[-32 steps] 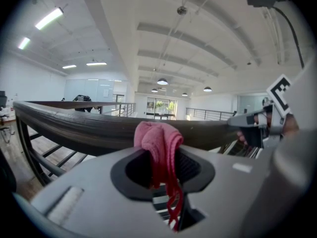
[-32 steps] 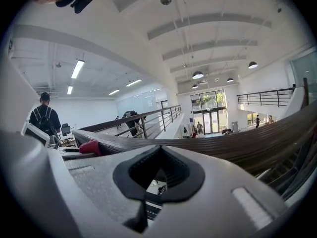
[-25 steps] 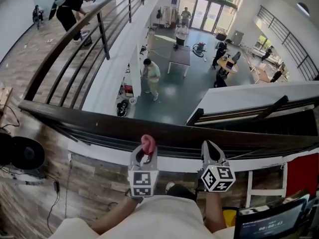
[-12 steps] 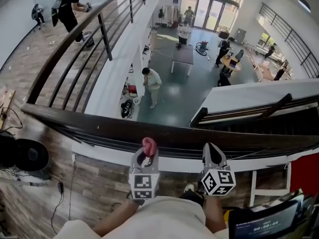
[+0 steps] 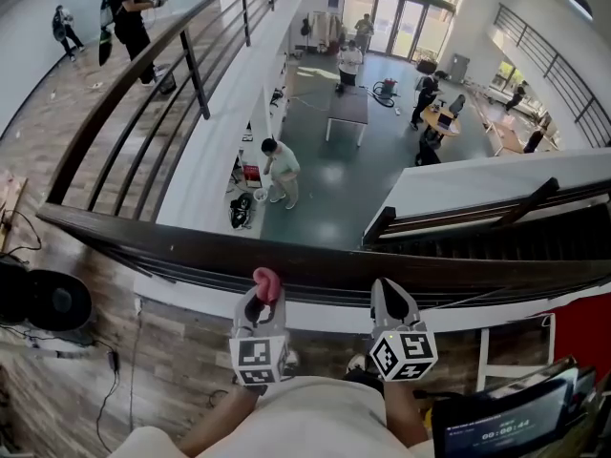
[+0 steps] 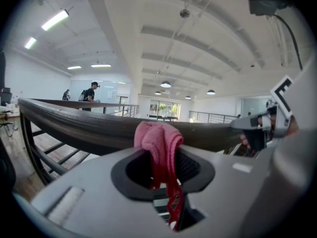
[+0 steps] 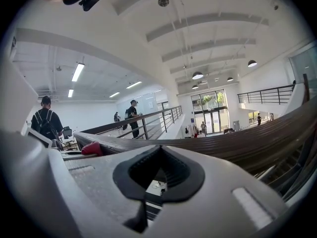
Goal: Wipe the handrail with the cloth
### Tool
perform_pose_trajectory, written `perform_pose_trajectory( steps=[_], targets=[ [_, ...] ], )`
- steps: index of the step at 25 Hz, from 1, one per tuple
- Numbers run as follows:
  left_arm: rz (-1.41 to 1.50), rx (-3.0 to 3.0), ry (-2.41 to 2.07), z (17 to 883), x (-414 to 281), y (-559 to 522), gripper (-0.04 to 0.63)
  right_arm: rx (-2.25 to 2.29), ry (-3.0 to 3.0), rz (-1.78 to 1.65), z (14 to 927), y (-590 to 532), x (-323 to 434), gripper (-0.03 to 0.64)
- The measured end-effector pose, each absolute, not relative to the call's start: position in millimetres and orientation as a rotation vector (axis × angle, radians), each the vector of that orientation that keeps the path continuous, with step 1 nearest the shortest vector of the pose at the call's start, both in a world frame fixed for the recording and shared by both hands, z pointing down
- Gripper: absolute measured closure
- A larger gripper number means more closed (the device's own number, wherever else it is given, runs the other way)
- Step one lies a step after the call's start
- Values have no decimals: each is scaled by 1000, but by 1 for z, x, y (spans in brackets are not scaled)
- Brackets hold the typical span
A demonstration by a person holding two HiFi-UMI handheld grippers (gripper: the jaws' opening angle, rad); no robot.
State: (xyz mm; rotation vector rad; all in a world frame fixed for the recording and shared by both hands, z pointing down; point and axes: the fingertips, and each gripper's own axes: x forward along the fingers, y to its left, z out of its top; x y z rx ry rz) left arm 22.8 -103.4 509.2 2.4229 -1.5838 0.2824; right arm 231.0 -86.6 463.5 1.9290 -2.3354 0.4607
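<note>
Just below the one handrail (image 5: pixel 315 256), the left hand-held gripper (image 5: pixel 262 296) clenches one pink cloth (image 5: pixel 267 279); the right hand-held gripper (image 5: pixel 389 296) points alongside, closed, empty.

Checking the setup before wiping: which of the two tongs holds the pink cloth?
The left tongs: the pink cloth is pinched between their jaws, bunched above the tips. The right tongs are shut with nothing between them.

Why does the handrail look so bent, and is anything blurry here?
Head view: wide lens bows the handrail; sharp, daylit. Left gripper view: black fisheye rim, the near cloth slightly soft. Right gripper view: same rim, bright ceiling lamps.
</note>
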Motion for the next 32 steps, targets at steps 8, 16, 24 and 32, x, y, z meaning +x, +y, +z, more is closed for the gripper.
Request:
perform_pose_trajectory(
  steps=[8, 16, 24, 32],
  targets=[
    [245, 2379, -1655, 513, 19, -103, 485, 1860, -2382, 459, 465, -85, 229, 614],
    [256, 2344, -1721, 511, 18, -104, 485, 1795, -2405, 465, 464, -86, 227, 614],
    [265, 2320, -1745, 513, 19, -105, 485, 1767, -2418, 465, 463, -87, 227, 614],
    [273, 2324, -1750, 513, 24, -103, 485, 1744, -2430, 445, 462, -87, 224, 614]
  ],
)
